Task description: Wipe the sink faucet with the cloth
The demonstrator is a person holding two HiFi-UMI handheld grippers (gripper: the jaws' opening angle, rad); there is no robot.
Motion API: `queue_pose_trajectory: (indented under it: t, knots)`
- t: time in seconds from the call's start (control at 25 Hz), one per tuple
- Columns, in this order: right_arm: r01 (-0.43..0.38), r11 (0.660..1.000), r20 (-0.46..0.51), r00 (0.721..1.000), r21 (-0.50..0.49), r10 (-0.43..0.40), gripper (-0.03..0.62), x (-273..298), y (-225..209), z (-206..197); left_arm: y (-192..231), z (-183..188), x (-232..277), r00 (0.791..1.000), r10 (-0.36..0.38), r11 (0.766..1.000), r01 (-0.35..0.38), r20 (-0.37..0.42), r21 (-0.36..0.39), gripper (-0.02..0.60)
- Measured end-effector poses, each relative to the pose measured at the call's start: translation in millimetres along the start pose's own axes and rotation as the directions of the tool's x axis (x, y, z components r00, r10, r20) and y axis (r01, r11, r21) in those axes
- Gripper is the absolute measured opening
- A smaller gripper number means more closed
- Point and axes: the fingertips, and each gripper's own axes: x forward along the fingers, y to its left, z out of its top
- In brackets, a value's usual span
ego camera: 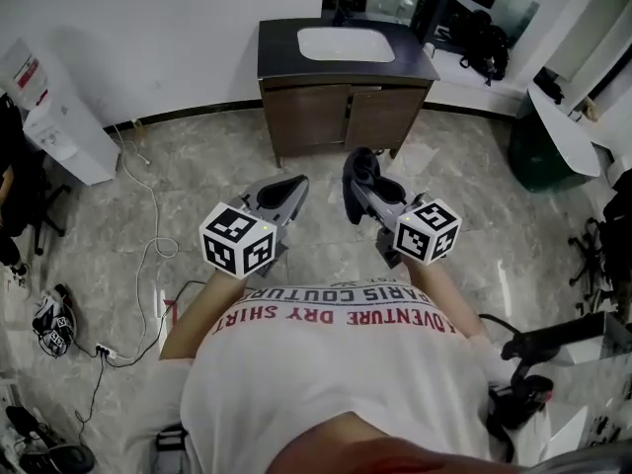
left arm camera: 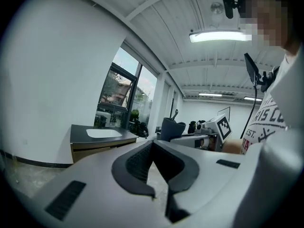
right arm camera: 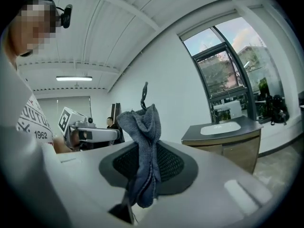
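Forearms bent fwd at waist height; 2 grippers side by side, aimed at vanity (ego camera: 341, 117). L gripper (ego camera: 293, 184): jaws together, nothing btwn. 1 sink (ego camera: 346, 44) in vanity top, well ahead. R gripper (ego camera: 361, 184): jaws clamped on 1 grey-blue cloth (right arm camera: 142, 127), bunched, poking past tips.

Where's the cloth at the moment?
The cloth is clamped in the right tongs, on the head view's right, held over the floor, well short of the sink cabinet.
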Motion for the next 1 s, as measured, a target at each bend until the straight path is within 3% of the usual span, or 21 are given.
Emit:
queue_pose_trajectory:
  t: [0.24, 0.36, 0.56, 1.0]
  knots:
    - [-0.097, 0.995, 0.014, 0.995, 0.011, 0.097, 0.077, -82, 51, -5, -90, -6, -35, 0.998, 0.047, 0.999, -0.048, 0.036, 0.008, 0.002]
    - [-0.099, 0.995, 0.010, 0.995, -0.013, 0.099, 0.077, -132, 65, -26, -139, -27, -37, 0.997, 0.055, 0.997, -0.057, 0.046, 0.044, 0.002]
    - [-0.066, 0.998, -0.036, 0.997, -0.010, 0.065, 0.077, -206, 66, -63, -219, -60, -23, 1.000, 0.019, 0.999, -0.019, 0.008, 0.028, 0.002]
    - [-0.087, 0.996, -0.022, 0.996, -0.029, 0.086, 0.077, -254, 90, -67, -278, -71, -31, 1.000, 0.012, 0.999, -0.011, -0.008, 0.040, 0.002]
